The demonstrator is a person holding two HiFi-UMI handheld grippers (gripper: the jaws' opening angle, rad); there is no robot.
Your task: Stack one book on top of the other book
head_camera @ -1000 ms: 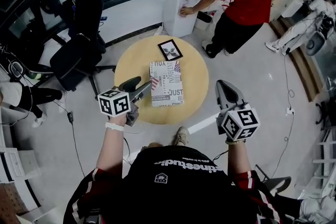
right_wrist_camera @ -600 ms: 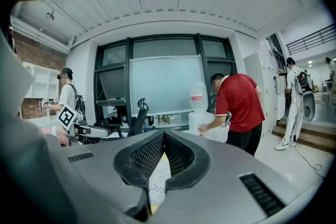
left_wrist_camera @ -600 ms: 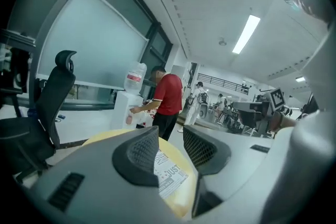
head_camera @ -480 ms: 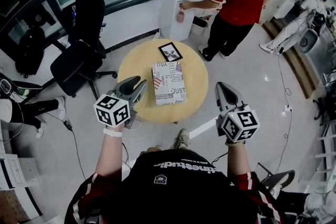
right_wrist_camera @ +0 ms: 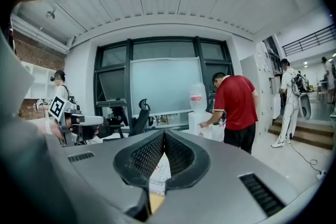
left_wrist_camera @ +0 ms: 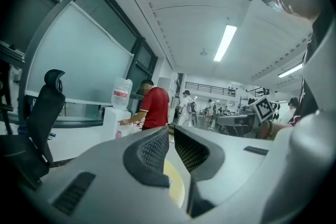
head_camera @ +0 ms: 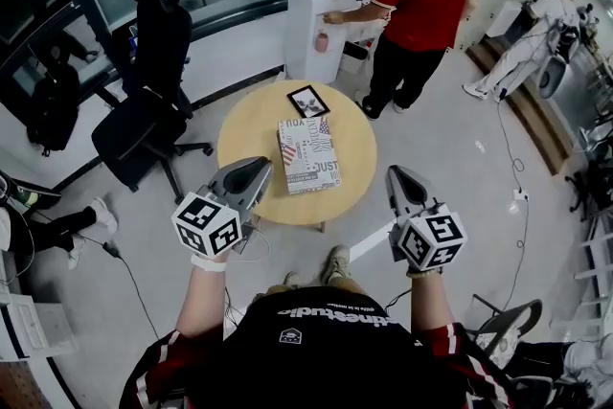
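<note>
On the round wooden table [head_camera: 359, 187] lies a large book [head_camera: 308, 154] with a printed white cover. Just beyond it lies a small dark book [head_camera: 308, 101]; they rest side by side, not stacked. My left gripper [head_camera: 251, 175] hovers over the table's near left edge, left of the large book. Its jaws have just been closing and now stand shut with nothing between them [left_wrist_camera: 171, 131]. My right gripper [head_camera: 402, 185] hangs off the table's near right edge, shut and empty [right_wrist_camera: 164, 134]. Part of the large book [right_wrist_camera: 160, 170] shows behind its jaws.
A person in a red shirt [head_camera: 421, 5] stands at a water dispenser [head_camera: 316, 24] behind the table. A black office chair [head_camera: 144, 101] stands to the left. Cables trail on the floor at the right [head_camera: 522, 196]. A figure in white [head_camera: 536, 62] is at the far right.
The left gripper's jaws, wide apart a second ago, have come together while it rose away from the large book's left edge. The right gripper drifted slightly left.
</note>
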